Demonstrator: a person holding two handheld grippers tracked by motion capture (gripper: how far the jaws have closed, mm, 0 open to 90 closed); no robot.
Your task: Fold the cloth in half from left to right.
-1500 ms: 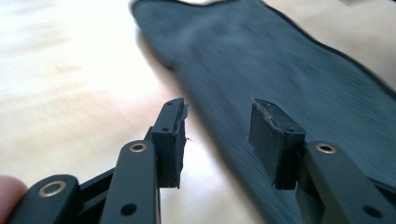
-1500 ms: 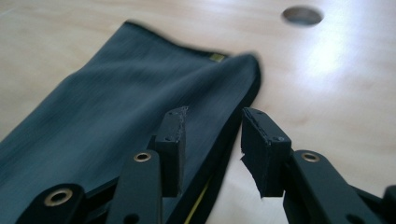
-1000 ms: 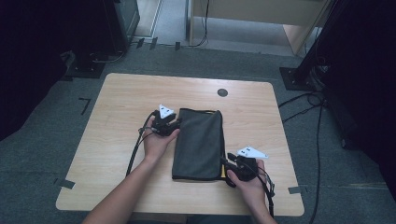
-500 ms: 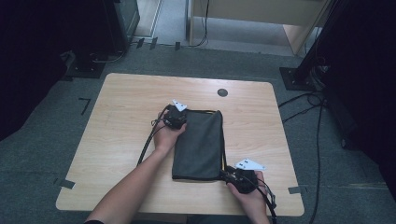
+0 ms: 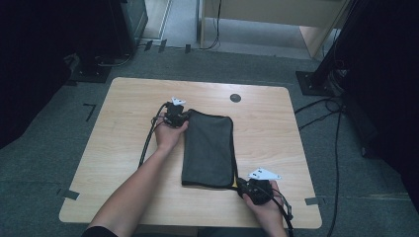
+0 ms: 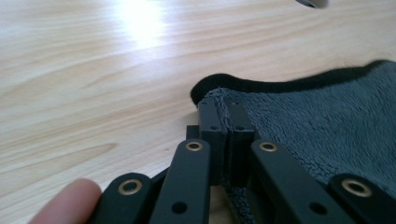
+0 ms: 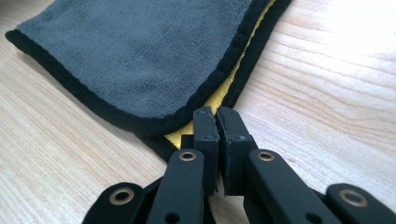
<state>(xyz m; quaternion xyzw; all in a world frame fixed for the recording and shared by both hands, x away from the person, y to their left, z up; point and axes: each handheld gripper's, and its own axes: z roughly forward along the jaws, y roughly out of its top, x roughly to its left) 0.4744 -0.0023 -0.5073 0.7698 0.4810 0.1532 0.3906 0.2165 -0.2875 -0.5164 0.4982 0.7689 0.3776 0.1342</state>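
A grey towel (image 5: 207,148) with a black hem lies folded on the wooden table (image 5: 118,148), with a yellow layer showing at its near right corner. My left gripper (image 5: 184,117) sits at the towel's far left corner. Its jaws have just been closing and are shut on the towel (image 6: 327,107) hem, as the left gripper (image 6: 226,114) view shows. My right gripper (image 5: 240,186) is at the near right corner. Its jaws have also just been closing. In its own view the right gripper (image 7: 217,119) pinches the corner edge of the towel (image 7: 140,60).
A round dark grommet (image 5: 235,98) sits in the table's far side. Black cables (image 5: 148,143) trail from the left gripper across the table. Dark stands and floor cables (image 5: 321,106) surround the table.
The left hand moved away along the towel's left edge to its far left corner. The right gripper slid a little nearer, onto the near right corner. Both pairs of jaws closed on the towel.
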